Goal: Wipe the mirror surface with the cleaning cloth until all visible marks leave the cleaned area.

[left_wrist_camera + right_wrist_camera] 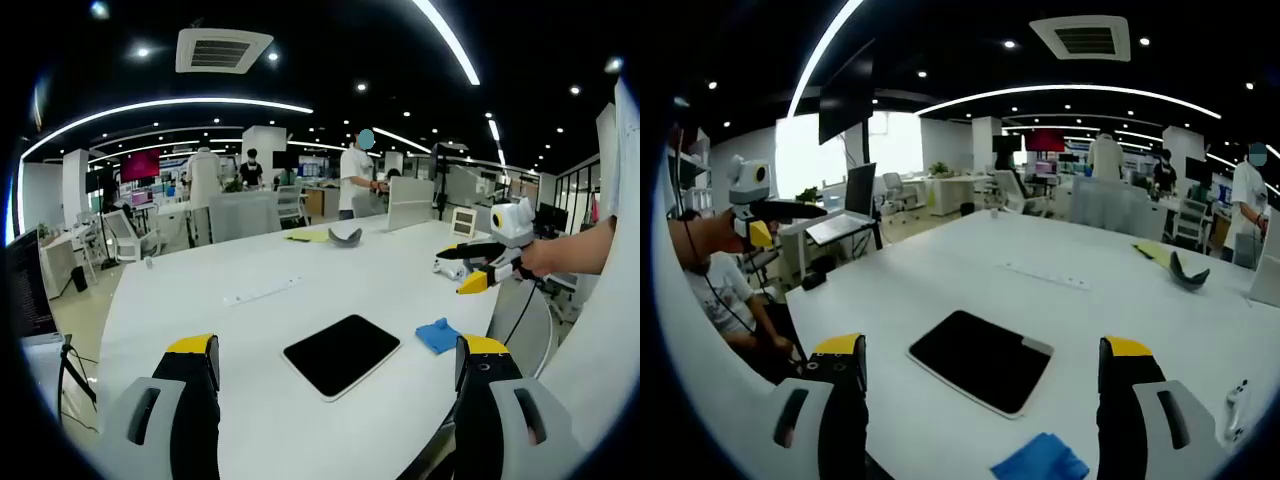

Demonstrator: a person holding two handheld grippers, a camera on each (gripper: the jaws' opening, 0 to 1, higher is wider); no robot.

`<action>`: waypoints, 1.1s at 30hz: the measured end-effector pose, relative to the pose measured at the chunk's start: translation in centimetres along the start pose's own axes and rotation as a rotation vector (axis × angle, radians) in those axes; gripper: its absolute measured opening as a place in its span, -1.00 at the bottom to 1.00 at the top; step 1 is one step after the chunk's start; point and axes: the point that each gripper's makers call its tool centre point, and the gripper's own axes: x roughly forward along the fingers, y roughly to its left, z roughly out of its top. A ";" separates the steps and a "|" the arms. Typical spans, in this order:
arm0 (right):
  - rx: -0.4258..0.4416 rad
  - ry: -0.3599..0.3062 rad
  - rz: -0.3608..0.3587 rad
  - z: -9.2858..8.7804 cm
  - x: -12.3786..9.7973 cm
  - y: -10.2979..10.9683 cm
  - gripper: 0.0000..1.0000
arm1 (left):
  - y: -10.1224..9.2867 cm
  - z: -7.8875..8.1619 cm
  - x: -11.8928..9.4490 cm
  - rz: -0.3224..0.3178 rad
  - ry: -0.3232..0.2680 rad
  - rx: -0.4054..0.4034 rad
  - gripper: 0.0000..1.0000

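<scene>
A dark rectangular mirror [342,354] lies flat on the white table [300,270], with a small blue cleaning cloth [438,335] just to its right. My left gripper [340,375] is open above the near table edge, nothing between its jaws. The right gripper [480,272] comes in from the right, held by a hand over the table's edge. In the right gripper view the mirror [980,360] lies ahead between the jaws and the cloth [1040,460] sits at the bottom. My right gripper [980,372] is open and empty. The left gripper [765,215] hangs at far left.
A thin white strip [262,292] lies further back on the table. A dark curved object [345,236] and yellow paper [308,236] sit at the far end, a small white device [450,262] at the right. People and office desks stand beyond.
</scene>
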 end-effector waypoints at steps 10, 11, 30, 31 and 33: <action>0.025 0.000 -0.015 -0.9 -0.4 -1.0 0.87 | -0.3 -0.1 0.1 -0.007 0.017 0.008 0.98; 0.047 -0.011 -0.012 -0.7 -0.4 -1.0 0.87 | -0.3 -0.1 0.1 -0.006 0.018 0.009 0.98; 0.038 -0.032 -0.003 -0.1 -0.4 -0.7 1.00 | 0.0 0.0 0.3 -0.006 0.019 0.015 0.98; 0.031 -0.032 -0.006 -0.1 -0.4 -0.7 1.00 | 0.0 0.0 0.3 -0.007 0.019 0.016 0.98; 0.034 -0.024 -0.001 -0.2 -0.3 -0.6 1.00 | -0.1 -0.1 0.4 -0.009 0.022 0.016 0.98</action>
